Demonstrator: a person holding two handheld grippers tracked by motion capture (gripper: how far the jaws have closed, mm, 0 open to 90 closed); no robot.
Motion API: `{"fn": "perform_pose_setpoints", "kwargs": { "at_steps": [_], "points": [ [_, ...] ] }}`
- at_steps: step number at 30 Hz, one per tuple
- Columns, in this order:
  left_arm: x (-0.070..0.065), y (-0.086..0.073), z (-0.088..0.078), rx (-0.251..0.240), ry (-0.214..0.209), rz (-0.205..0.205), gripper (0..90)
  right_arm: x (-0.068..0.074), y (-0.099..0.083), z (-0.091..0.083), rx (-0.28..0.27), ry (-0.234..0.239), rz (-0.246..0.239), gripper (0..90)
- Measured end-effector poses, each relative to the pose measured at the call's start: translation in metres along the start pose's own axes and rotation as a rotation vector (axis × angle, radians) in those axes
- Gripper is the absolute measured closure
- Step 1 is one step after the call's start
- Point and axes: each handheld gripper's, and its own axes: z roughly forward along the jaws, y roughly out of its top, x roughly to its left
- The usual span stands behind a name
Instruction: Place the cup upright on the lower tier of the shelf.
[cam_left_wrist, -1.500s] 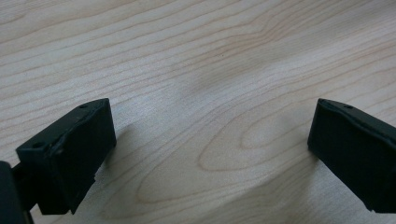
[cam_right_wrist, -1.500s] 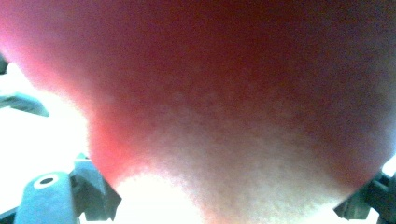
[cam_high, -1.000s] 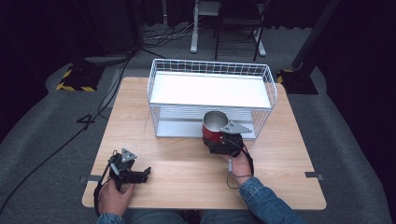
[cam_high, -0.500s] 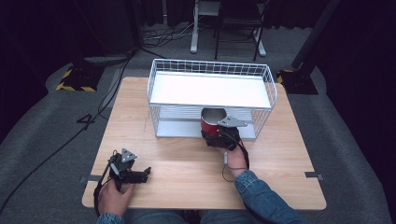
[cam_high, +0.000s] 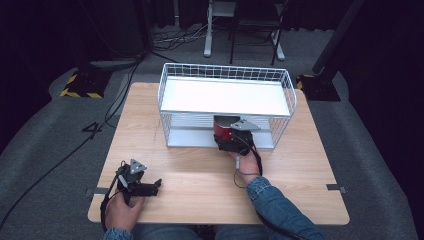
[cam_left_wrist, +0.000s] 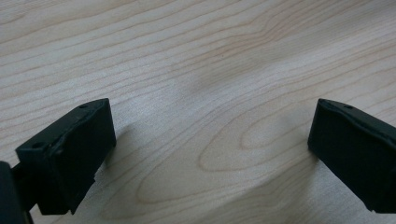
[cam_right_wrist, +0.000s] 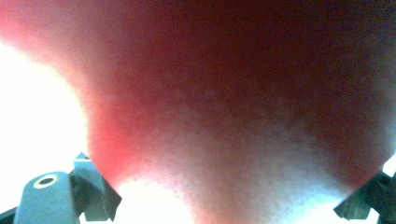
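A red cup (cam_high: 223, 129) with a metal inside sits at the front opening of the white wire rack (cam_high: 166, 89), partly under its upper shelf. My right gripper (cam_high: 230, 140) is shut on the cup from the near side. In the right gripper view the blurred red cup (cam_right_wrist: 233, 93) is pressed close between the two dark jaws of the right gripper (cam_right_wrist: 224, 203). My left gripper (cam_high: 155, 186) lies low on the wooden table (cam_high: 200, 170) at the front left. In its own view the left gripper (cam_left_wrist: 210, 154) is open, with bare wood between its fingers (cam_left_wrist: 70, 154).
The rack has a white upper shelf (cam_high: 225, 95) and a lower level behind thin wires. It stands at the table's far middle. Dark floor, cables and chair legs (cam_high: 240, 35) lie beyond the table.
My right gripper has carried the red cup a little away and to the left, further under the rack's upper shelf. The left gripper has stayed put.
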Motion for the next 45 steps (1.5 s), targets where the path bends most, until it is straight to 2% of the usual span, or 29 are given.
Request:
{"fn": "perform_pose_setpoints", "kwargs": {
  "at_steps": [23, 27, 37, 45],
  "points": [
    [0.001, 0.002, 0.002, 0.0, -0.002, 0.0, 0.8, -0.009, 0.003, 0.025, -0.017, -0.057, 0.006, 16.2],
    [0.001, 0.002, 0.002, 0.001, -0.002, 0.0, 0.8, -0.011, 0.002, 0.028, -0.02, -0.056, 0.0, 16.1],
    [0.001, 0.002, 0.002, 0.0, -0.002, 0.0, 0.8, -0.018, 0.001, 0.031, -0.022, -0.036, 0.045, 16.0],
    [0.001, 0.002, 0.002, 0.0, -0.002, 0.0, 0.8, -0.018, 0.001, 0.032, -0.024, -0.034, 0.045, 15.7]
  ]
}}
